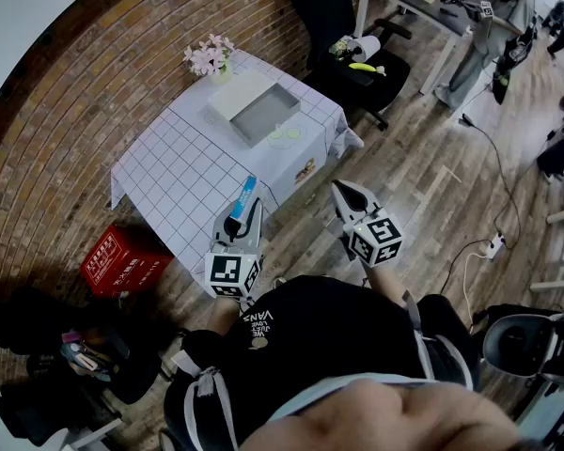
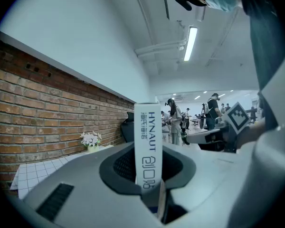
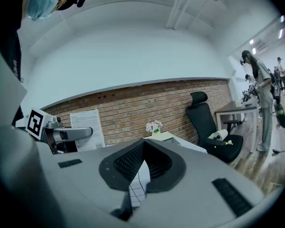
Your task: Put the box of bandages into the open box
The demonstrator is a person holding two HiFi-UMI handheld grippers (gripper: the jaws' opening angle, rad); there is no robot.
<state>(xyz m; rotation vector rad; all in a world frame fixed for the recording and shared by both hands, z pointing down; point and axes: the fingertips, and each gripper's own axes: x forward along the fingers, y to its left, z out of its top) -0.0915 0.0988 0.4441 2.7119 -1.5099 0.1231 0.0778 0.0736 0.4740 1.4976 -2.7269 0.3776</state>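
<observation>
You held the box of bandages (image 1: 245,195) pinched in your left gripper (image 1: 242,212) to carry it to the open box (image 1: 263,130) at upper centre; your right gripper (image 1: 342,190) hung closed, empty.

The bandage box's (image 2: 148,141) lower end is hidden inside the left claw (image 1: 245,216), and the pale things (image 1: 284,134) beside the open box (image 1: 266,113), by the bench's (image 1: 183,172) edge, are too small to tell.
</observation>
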